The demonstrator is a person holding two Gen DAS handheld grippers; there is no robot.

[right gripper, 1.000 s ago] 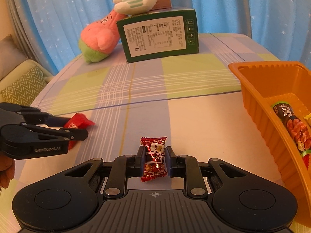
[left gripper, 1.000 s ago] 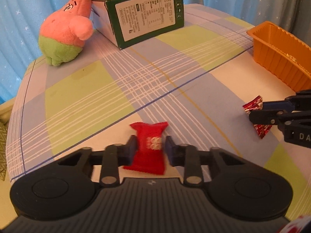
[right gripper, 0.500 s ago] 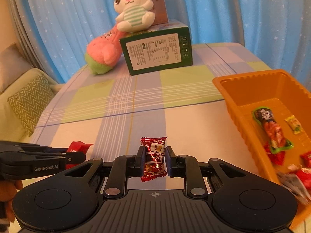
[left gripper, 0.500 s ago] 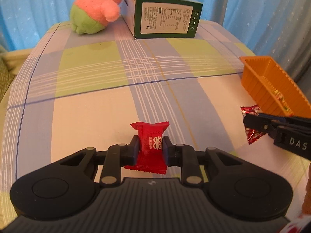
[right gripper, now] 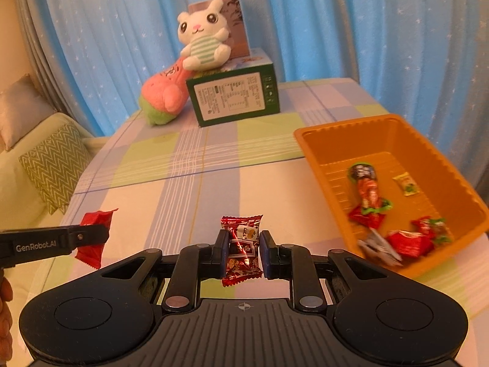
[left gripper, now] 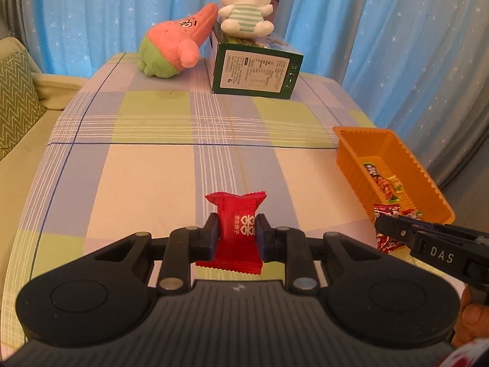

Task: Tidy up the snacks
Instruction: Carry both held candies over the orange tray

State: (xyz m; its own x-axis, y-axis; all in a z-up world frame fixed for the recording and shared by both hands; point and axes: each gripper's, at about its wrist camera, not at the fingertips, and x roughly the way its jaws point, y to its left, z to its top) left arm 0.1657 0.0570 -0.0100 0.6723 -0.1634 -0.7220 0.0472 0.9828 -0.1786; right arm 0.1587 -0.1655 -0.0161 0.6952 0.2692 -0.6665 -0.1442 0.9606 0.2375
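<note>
My left gripper [left gripper: 237, 235] is shut on a plain red candy packet [left gripper: 235, 211], held above the checked tablecloth. My right gripper [right gripper: 244, 250] is shut on a dark red patterned candy [right gripper: 243, 238], also lifted. An orange tray [right gripper: 321, 153] stands to the right and holds several wrapped snacks [right gripper: 368, 192]; it also shows in the left wrist view [left gripper: 347, 153]. The right gripper appears at the right of the left wrist view [left gripper: 389, 227], close to the tray's near corner. The left gripper with its red packet [right gripper: 94, 218] appears at the left of the right wrist view.
A green box [left gripper: 255, 73] stands at the table's far end with a white bunny plush [left gripper: 244, 9] on top and a pink star plush [left gripper: 175, 46] beside it. A sofa with a zigzag cushion [right gripper: 52, 162] lies left of the table. Blue curtains hang behind.
Both grippers have risen and tilted up with their candies held. The tray's inside now shows in both views, and the right gripper is closer to the tray.
</note>
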